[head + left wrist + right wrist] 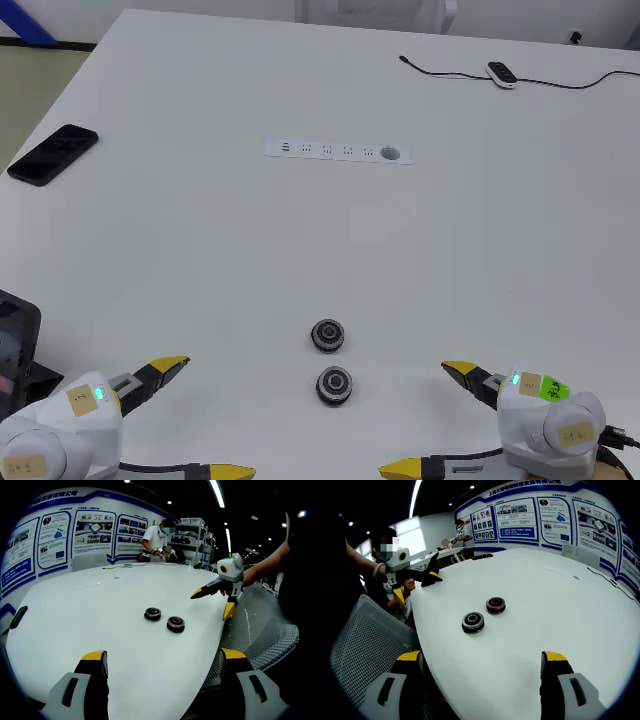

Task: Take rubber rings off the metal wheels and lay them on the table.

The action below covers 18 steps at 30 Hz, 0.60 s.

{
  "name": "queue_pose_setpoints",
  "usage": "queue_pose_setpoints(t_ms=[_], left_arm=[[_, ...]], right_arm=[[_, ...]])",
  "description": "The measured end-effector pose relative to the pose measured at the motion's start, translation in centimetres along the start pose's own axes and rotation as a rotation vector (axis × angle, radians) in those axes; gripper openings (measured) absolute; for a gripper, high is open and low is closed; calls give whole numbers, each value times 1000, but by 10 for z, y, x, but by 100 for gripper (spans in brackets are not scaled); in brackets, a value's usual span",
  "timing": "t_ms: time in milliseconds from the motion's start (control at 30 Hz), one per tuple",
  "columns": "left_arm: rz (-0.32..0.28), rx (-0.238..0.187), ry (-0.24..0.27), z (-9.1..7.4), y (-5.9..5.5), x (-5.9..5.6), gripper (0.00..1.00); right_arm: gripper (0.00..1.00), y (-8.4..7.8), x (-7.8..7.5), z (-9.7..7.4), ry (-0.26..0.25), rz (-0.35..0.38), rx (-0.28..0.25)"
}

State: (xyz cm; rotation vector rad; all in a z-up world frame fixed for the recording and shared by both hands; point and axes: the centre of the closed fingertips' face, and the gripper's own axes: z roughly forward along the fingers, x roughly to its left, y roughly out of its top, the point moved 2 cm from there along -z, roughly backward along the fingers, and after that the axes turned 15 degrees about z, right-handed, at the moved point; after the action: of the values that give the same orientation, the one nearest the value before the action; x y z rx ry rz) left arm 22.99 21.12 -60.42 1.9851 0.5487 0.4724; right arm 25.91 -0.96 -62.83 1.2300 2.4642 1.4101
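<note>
- The nearer wheel [334, 385] lies flat by the table's [200, 230] near edge, with the farther wheel [327, 336] just beyond it, not touching.
- My left claw [210, 416] and right claw [420, 418] both gape wide and hold nothing.
- The nearer wheel sits between them, and I judge the right claw slightly closer.

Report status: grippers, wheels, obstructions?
Open and empty: left gripper, right gripper. On white table: near black-ringed metal wheel, far wheel, rings on. Beyond, not blocking: black phone, white power strip.
</note>
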Motion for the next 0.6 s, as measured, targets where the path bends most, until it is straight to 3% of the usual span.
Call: queue_pose_setpoints(t_ms=[600], left_arm=[[-12,23,10,1,-12,5,92]], right_arm=[[98,-1,1,5,5,3,17]])
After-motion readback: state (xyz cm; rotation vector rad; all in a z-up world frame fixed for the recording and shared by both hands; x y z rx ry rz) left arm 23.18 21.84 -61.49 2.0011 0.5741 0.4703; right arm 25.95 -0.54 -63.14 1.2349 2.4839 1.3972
